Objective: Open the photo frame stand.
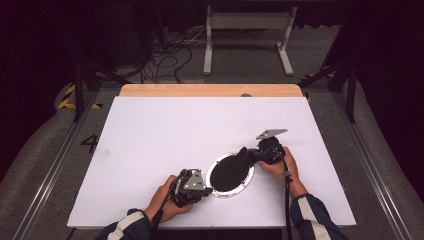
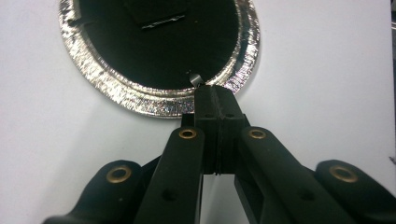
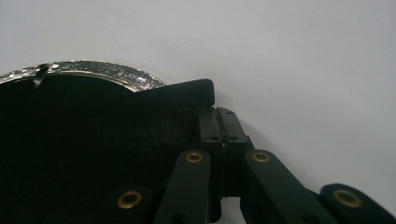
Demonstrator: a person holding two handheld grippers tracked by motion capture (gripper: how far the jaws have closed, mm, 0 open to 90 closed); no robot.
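Peering at hidden parts: the inside of the foil pan reads as plain black in all three views, so what lies in it cannot be made out; a black flap rises from its far right side toward the right claw.
Cut off: the left gripper view crops the top of the pan; the right gripper view shows a short arc of its silver rim, the rest lost in darkness.
Pan's place: on the white table, near the front edge, right of centre, between the two hands.
Left claw: jaws pressed together with no gap; in the left gripper view the tips sit at the near rim, beside a small bent foil tab; whether they pinch the rim is unclear.
Right claw: jaws closed flat against each other; the black flap lies just above and left of the tips, and whether any of it is gripped cannot be told.
Writing: a dark "4" on the floor left of the table; no brand is readable.
High view alone gives: both hands, striped sleeves, a grey three-cornered plate on the right gripper, cables and a white frame beyond the table.
Gripper views alone give: the rim's crinkled foil texture.
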